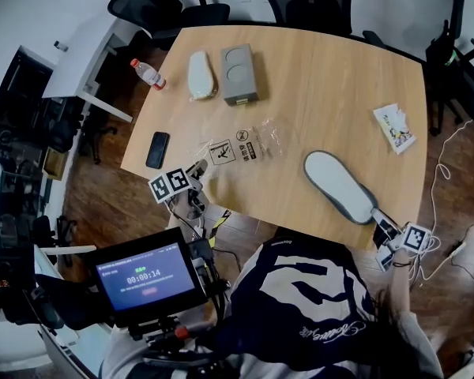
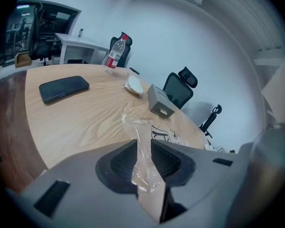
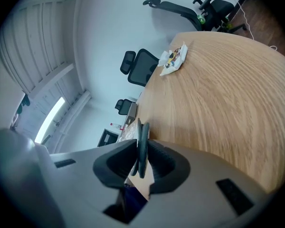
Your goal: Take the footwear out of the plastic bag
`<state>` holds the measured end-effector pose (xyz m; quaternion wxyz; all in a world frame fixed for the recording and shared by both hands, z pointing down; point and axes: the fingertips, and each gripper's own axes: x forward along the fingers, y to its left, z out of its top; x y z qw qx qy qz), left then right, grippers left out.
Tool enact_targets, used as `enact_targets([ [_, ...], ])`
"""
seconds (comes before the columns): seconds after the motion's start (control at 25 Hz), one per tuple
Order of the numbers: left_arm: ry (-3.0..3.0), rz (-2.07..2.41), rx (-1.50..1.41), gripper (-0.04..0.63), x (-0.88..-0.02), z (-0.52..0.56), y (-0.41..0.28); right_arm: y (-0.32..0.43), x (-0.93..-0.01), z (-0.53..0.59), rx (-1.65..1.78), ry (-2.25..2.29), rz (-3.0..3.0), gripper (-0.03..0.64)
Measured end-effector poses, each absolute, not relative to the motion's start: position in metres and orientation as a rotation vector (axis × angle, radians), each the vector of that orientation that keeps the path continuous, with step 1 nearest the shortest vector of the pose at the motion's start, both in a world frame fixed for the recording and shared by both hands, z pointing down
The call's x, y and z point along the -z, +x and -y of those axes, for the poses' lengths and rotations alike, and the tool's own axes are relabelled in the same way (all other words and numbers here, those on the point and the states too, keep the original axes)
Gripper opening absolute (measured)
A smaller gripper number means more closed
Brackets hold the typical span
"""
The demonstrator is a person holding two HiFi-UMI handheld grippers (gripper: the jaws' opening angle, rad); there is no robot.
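At the table's [image 1: 340, 93] near edge, my right gripper [image 1: 379, 219] clamps the slipper [image 1: 340, 186] heel, out of the bag [image 1: 249, 144]; left gripper [image 1: 199, 168] part-open, bag film loose between, so back off without dragging it

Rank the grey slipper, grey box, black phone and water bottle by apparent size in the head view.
1. grey slipper
2. grey box
3. black phone and water bottle: too alike to rank.

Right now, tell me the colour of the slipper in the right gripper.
Pale grey slipper with a dark grey rim; head view shows it best.
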<state>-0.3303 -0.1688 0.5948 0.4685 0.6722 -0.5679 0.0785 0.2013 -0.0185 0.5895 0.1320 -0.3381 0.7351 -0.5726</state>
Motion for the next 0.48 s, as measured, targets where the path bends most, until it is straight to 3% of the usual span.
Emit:
enact_targets([
  [0.2, 1.618, 1.413, -0.166, 0.081, -0.585, 0.161, -0.308, 0.178, -0.586, 0.024, 1.629, -1.054, -2.155, 0.072],
  [0.48, 1.494, 1.482, -0.113, 0.080, -0.614, 0.135, -0.291, 0.190, -0.625, 0.014, 1.662, -1.536, -2.274, 0.089],
])
